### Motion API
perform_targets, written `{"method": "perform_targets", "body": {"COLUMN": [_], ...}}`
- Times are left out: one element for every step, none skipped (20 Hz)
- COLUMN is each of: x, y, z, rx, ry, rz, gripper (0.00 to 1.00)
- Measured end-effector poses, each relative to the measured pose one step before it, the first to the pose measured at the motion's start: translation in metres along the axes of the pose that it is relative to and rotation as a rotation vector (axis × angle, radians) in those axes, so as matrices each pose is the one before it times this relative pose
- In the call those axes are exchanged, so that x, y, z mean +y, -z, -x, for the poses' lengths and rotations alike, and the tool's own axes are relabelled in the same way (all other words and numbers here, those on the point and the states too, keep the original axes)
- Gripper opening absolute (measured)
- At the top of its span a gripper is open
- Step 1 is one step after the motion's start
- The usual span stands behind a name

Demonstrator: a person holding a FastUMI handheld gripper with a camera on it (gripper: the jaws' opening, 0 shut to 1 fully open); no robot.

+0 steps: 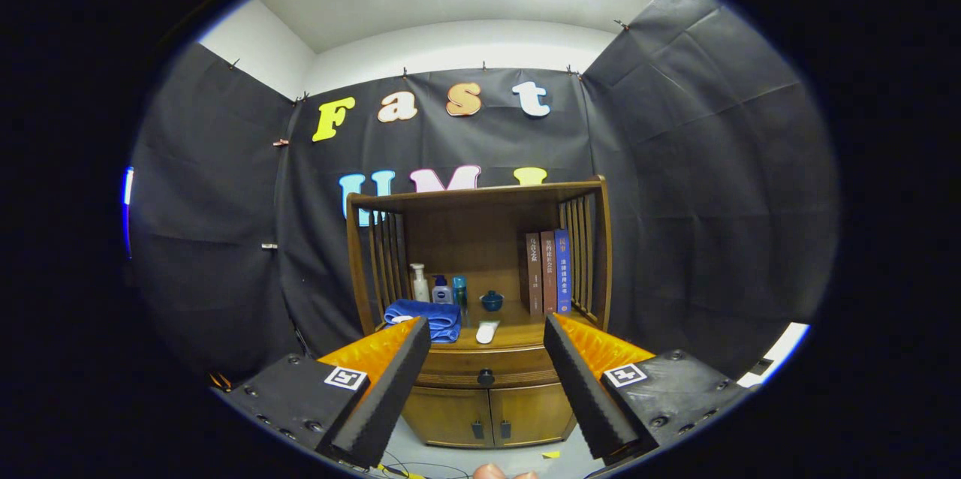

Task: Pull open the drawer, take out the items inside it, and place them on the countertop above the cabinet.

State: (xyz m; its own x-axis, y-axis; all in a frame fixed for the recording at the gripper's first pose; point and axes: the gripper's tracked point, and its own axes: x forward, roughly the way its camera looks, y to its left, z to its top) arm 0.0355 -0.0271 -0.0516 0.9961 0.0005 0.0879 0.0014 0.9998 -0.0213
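the tool [486, 359] hangs with its fingers spread wide, gripping nothing, well back from the wooden cabinet [480, 359]. the drawer [486, 368] sits shut, its dark knob [486, 377] showing between the fingers and beyond them. above it on the table [518, 335] lie a blue towel [426, 317] and a white remote [487, 331], with bottles [439, 287] and books [548, 271] behind.

bright ceiling glare, dim walls, fisheye bending
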Motion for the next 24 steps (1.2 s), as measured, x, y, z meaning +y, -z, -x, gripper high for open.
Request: {"method": "perform_targets", "body": {"x": [0.00280,0.00075,-0.00083,-0.00115,0.00016,-0.00054,-0.00141,-0.00131,-0.00001,0.00006,0.00016,0.00057,0.00043,0.00110,0.00082,0.00053,0.00027,0.00012,-0.00022,0.00169,0.00034,0.00095,0.00250,0.00180], "y": [-0.00063,0.00020,0.00016,0.00009,0.00135,0.00160,0.00076,-0.00077,-0.00121,0.00011,0.00270,0.00333,-0.00017,-0.00182,-0.00156,-0.00190,-0.00094,-0.00064,-0.00078,0.00088,0.00103,0.00115,0.00256,0.00058], "z": [0.00001,0.00040,-0.00017,-0.00079,0.00017,-0.00032,-0.00077,-0.00007,0.00006,-0.00097,-0.00016,0.00109,-0.00017,0.00108,-0.00013,0.00005,0.00104,0.00026,0.00015,0.00039,-0.00196,-0.00055,-0.00068,0.00082], "rx": [-0.00208,-0.00073,-0.00257,-0.00284,0.00111,0.00557,0.00255,-0.00206,-0.00463,-0.00082,0.00518,0.00993,0.00402,-0.00502,-0.00647,-0.00372,-0.00251,-0.00174,-0.00073,0.00116,0.00040,0.00479,0.00965,0.00424], "ry": [-0.00537,-0.00041,0.00380,0.00521,0.00227,0.00030,0.00272,0.00291,-0.00002,-0.00245,-0.00089,-0.00199,-0.00108,-0.00107,-0.00175,-0.00179,-0.00090,0.00032,0.00118,-0.00180,0.00087,0.00209,-0.00313,-0.00241], "rz": [0.00422,0.00050,-0.00128,-0.00404,-0.00229,0.00067,0.00218,0.00050,-0.00327,-0.00207,0.00025,0.00039,-0.00236,-0.00540,-0.00260,0.00311,0.00634,0.00682,0.00400,0.00247,-0.00260,-0.00309,0.00165,0.00447], "gripper": [0.99,0.99,0.99,0.99,0.99,0.99,0.99,0.99,0.99,0.99,0.99,0.99,0.99,0.99,0.99,0.99,0.99,0.99,0.99,0.99,0.99,0.99,0.99,0.99]}}
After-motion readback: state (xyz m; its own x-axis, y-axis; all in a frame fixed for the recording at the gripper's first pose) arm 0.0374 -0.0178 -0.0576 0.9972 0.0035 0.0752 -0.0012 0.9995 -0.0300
